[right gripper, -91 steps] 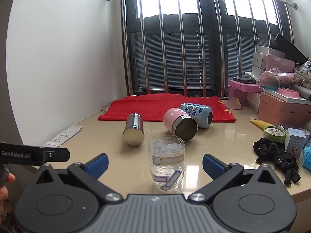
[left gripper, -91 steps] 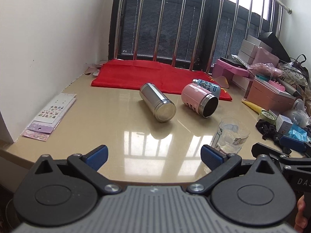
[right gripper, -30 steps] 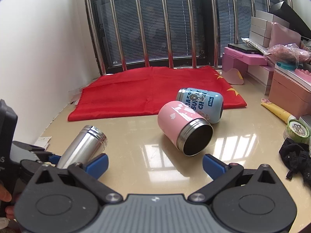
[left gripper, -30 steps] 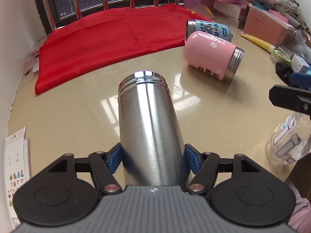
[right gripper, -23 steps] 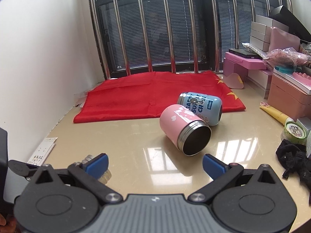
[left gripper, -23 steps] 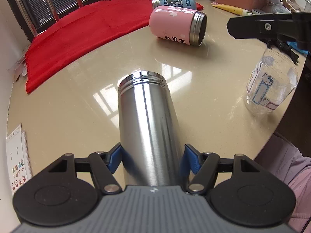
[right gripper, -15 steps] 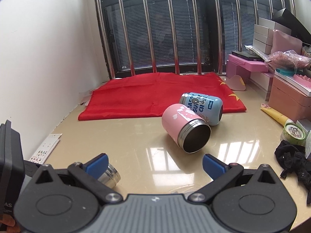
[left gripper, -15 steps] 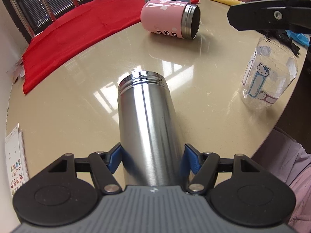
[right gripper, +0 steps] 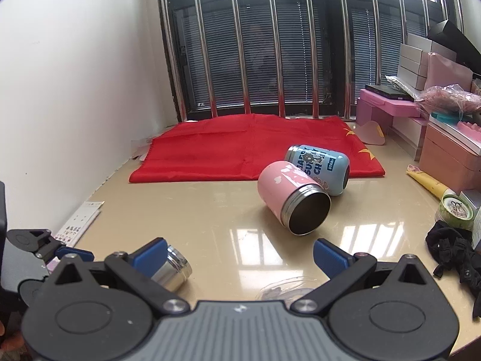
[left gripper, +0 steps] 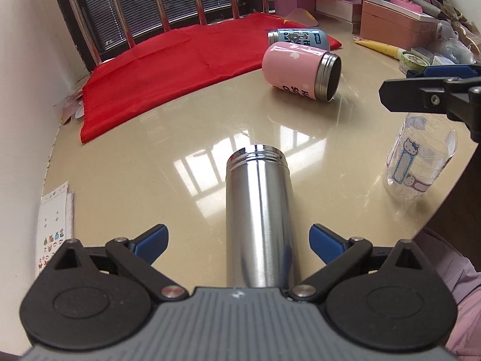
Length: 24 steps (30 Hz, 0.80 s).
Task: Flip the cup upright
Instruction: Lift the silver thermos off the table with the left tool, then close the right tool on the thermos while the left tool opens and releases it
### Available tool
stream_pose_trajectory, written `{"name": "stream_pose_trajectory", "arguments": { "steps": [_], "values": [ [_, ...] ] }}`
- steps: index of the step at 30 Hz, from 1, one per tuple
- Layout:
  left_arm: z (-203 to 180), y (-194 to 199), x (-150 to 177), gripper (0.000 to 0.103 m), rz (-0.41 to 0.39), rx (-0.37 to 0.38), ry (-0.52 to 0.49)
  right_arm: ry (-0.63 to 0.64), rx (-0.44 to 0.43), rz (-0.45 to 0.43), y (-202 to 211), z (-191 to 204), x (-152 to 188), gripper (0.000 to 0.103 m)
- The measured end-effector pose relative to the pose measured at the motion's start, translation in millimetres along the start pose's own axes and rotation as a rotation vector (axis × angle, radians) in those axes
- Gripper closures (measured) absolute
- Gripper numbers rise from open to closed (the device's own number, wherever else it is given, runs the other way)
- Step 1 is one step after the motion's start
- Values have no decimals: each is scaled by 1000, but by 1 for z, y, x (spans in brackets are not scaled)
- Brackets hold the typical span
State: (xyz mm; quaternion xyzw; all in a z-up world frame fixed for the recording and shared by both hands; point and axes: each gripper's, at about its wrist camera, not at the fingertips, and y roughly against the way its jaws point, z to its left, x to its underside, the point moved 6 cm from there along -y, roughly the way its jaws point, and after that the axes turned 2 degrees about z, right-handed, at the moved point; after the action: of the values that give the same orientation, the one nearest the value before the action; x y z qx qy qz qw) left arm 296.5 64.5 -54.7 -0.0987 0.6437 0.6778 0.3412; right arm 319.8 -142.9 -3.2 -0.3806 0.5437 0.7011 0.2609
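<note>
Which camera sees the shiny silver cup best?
The left wrist view: the silver cup fills its middle, seen full length between the open left gripper fingers. The right wrist view shows only its rim end, behind a blue finger.

I see a red cloth (right gripper: pixel 246 153) spread at the back of the beige table (right gripper: pixel 210 210) under the barred window (right gripper: pixel 270 45). Sticker sheets (left gripper: pixel 55 228) lie by the left wall; pink boxes (right gripper: pixel 451 159) and black fabric (right gripper: pixel 454 252) crowd the right.
</note>
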Motion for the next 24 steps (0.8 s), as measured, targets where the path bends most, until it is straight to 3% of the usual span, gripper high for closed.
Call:
{"name": "stream_pose_trajectory", "arguments": {
  "steps": [5, 12, 17, 24],
  "values": [
    [26, 43, 17, 0, -83, -42, 74, 49, -23, -12, 5, 24, -3, 0],
    [71, 67, 61, 0, -70, -147, 178, 147, -64, 56, -9, 77, 7, 0],
    [95, 65, 85, 0, -41, -162, 245, 166, -60, 172, -41, 110, 21, 0],
    [116, 64, 99, 0, -44, -159, 291, -9, -89, 408, -108, 124, 35, 2]
  ]
}}
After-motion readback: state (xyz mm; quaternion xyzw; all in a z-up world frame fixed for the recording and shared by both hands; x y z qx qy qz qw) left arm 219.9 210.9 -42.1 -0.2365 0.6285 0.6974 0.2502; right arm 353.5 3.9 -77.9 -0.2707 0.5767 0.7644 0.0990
